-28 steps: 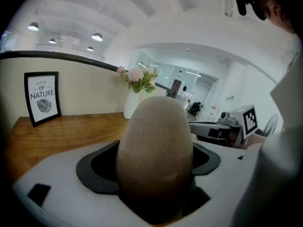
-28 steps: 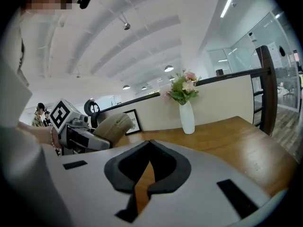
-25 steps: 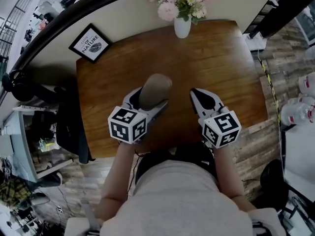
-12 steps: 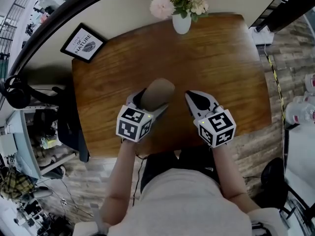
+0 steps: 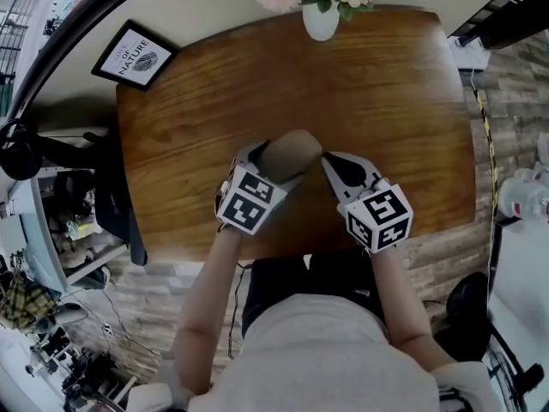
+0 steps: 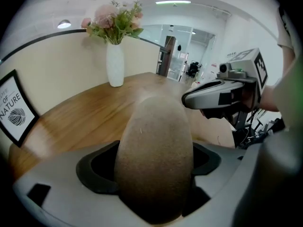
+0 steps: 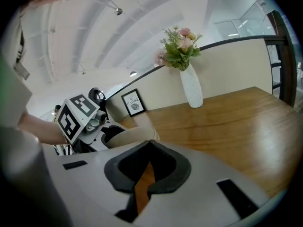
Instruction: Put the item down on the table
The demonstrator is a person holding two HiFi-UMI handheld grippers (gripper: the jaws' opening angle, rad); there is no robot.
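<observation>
A tan, egg-shaped item (image 5: pixel 292 151) is clamped between the jaws of my left gripper (image 5: pixel 281 161), held over the near middle of the wooden table (image 5: pixel 386 101). In the left gripper view the item (image 6: pixel 154 160) fills the gap between the jaws, and both pads press its sides. Whether it touches the tabletop is hidden. My right gripper (image 5: pixel 331 163) sits just to the right of it, its tips closed together with nothing held. In the right gripper view the right gripper (image 7: pixel 150 144) points over bare wood, with the item (image 7: pixel 135 135) just to its left.
A white vase (image 5: pixel 321 20) of pink flowers stands at the table's far edge. A framed print (image 5: pixel 134 56) leans at the far left corner. A dark chair (image 5: pixel 111 204) stands left of the table, and a plastic bottle (image 5: pixel 523 197) lies on the floor at the right.
The left gripper, still holding the item, has shifted right and forward, ending closer to the right gripper. The right gripper stays shut and has hardly moved.
</observation>
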